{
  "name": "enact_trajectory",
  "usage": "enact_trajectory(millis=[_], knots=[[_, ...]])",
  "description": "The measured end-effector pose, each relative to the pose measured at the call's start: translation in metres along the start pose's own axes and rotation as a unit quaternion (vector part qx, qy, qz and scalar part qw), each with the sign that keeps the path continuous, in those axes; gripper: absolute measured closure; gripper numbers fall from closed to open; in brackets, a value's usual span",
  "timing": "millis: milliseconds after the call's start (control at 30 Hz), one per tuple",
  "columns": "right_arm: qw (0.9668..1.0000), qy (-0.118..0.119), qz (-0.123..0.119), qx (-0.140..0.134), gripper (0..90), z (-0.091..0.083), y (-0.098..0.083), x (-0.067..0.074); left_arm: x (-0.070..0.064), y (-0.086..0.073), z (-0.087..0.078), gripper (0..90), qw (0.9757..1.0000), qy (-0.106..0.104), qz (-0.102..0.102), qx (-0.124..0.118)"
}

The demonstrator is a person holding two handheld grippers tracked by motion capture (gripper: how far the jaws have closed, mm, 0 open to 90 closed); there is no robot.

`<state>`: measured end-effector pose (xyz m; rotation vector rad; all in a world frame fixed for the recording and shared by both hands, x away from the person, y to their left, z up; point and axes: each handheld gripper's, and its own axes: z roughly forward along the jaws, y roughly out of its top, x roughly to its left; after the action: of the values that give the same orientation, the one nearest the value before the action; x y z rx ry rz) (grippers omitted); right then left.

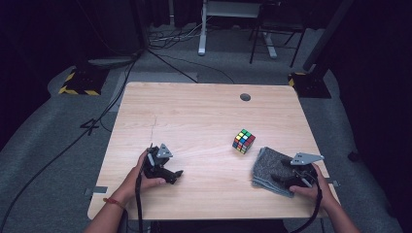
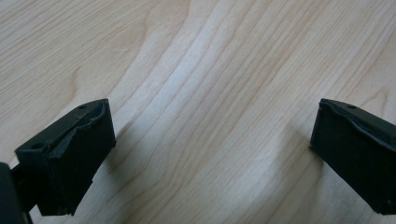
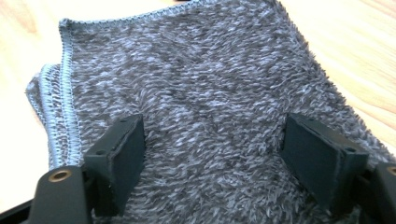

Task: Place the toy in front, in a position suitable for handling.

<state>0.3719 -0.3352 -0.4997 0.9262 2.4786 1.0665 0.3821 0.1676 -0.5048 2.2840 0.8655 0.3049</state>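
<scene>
A multicoloured puzzle cube (image 1: 243,141) stands on the light wooden table (image 1: 194,111), right of centre. A folded grey fluffy cloth (image 1: 273,170) lies at the front right. My right gripper (image 1: 286,177) rests over the cloth (image 3: 196,93), jaws wide apart with only cloth pile between them, so it is open (image 3: 212,154). My left gripper (image 1: 171,174) lies low on the table at the front left, held by a hand. Its jaws stand far apart over bare wood, open (image 2: 212,154) with nothing between them.
A round grommet hole (image 1: 245,97) sits near the table's far edge. Cables (image 1: 97,121) trail over the grey floor at the left. Desk legs (image 1: 201,29) and yellow-black striped stand bases (image 1: 80,82) stand beyond the table.
</scene>
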Motion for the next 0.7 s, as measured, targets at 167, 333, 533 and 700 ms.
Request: enact_trajectory(millis=[167, 333, 533, 700], knots=[[0.9997, -0.016, 0.017, -0.008, 22.4, 0.001, -0.002, -0.010, -0.004, 0.007, 0.006, 0.1, 1.0000, -0.003, 0.003, 0.000], [0.9994, -0.025, 0.024, -0.004, 22.4, 0.001, -0.001, -0.013, -0.009, 0.018, 0.016, 0.1, 0.9999, -0.011, 0.013, 0.001], [0.9984, -0.041, 0.038, -0.007, 22.4, 0.002, 0.000, -0.018, -0.015, 0.035, 0.030, 0.1, 0.9993, -0.023, 0.028, 0.003], [0.9978, -0.049, 0.045, 0.000, 22.4, 0.004, 0.003, -0.024, -0.025, 0.052, 0.046, 0.1, 0.9990, -0.031, 0.033, 0.003]])
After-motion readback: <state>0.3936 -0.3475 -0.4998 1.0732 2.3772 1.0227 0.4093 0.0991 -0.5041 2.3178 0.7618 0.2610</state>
